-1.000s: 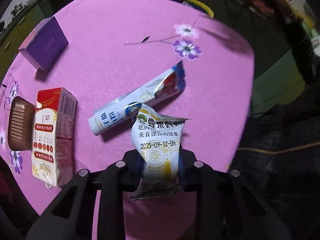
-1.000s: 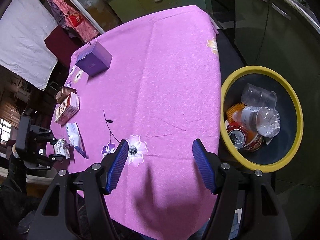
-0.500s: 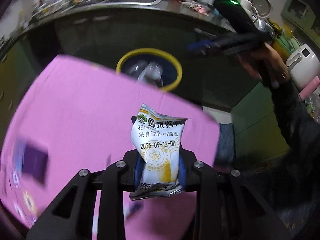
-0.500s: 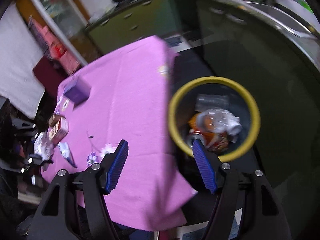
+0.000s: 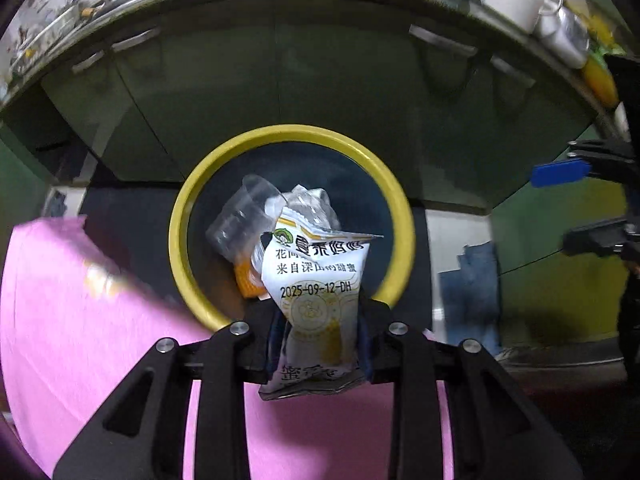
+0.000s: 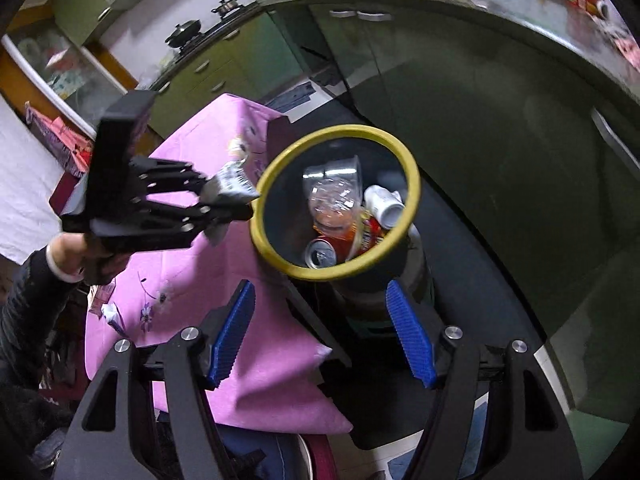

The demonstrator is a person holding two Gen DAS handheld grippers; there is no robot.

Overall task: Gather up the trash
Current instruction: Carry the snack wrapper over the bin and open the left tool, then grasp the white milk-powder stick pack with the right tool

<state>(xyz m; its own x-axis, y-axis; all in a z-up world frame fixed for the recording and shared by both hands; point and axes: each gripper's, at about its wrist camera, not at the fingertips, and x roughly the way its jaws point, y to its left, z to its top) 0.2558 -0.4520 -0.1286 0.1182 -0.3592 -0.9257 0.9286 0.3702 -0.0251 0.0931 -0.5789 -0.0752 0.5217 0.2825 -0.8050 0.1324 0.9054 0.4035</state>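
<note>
A white snack wrapper [image 5: 318,280] with printed text and a date stands between the pads of my left gripper [image 5: 319,332], which is shut on it. Beyond it is a yellow-rimmed trash bin [image 5: 192,204] holding a clear plastic cup [image 5: 240,216] and other rubbish. From the right wrist view, the left gripper [image 6: 236,200] holds the wrapper [image 6: 230,184] over the table edge, just left of the bin [image 6: 280,168]. My right gripper [image 6: 320,332] stands open and empty, above the bin's near side. Cans [image 6: 320,252] and crushed plastic bottles [image 6: 332,196] lie inside.
The pink tablecloth [image 6: 192,272] ends beside the bin; another wrapper [image 6: 114,316] lies on it at the left. Dark green kitchen cabinets [image 5: 280,80] stand behind the bin. A person's sleeve and hand [image 6: 60,256] hold the left gripper. The right gripper's blue pad [image 5: 560,172] shows at the right.
My left gripper has swung with the wrapper from over the table to the bin's edge. The right gripper has moved from the table to above the bin and rolled.
</note>
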